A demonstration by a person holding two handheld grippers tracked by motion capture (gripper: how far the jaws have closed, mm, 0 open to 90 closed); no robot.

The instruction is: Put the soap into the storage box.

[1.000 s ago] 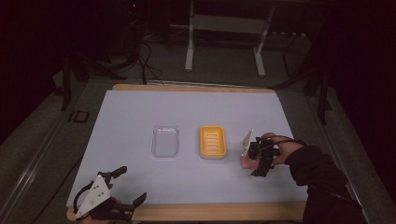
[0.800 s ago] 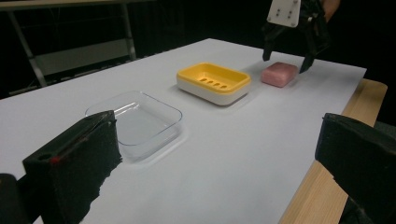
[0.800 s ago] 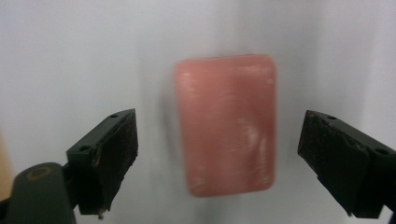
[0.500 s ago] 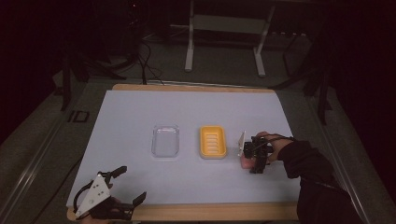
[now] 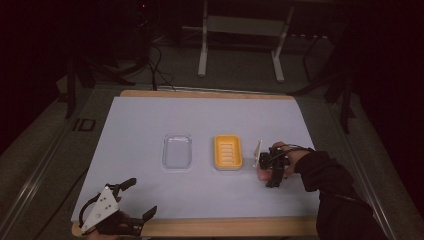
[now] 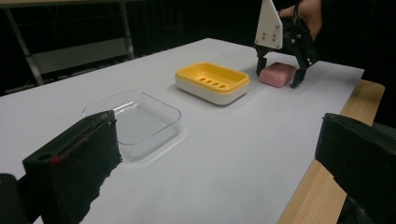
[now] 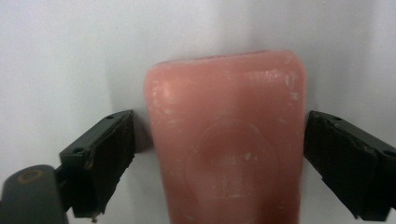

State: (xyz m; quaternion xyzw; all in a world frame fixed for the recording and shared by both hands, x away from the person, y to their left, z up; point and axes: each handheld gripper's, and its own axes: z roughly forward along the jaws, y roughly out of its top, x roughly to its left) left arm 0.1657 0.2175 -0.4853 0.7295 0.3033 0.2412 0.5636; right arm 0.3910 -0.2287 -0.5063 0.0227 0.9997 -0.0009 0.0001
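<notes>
Right gripper view shows your right gripper (image 7: 219, 158) with fingers (image 7: 100, 163) spread wide around the pink soap (image 7: 224, 140), not pressing; next, close them, then lift it toward the yellow dish (image 5: 228, 151) at nine o'clock.

Pink soap bar (image 7: 224, 154), faint round stamp embossed. Soap dish (image 6: 212, 81) yellow over white base, slotted. Clear tray (image 6: 133, 119). White table cover (image 5: 210, 120), wooden edge seen. Black gripper jaws.
</notes>
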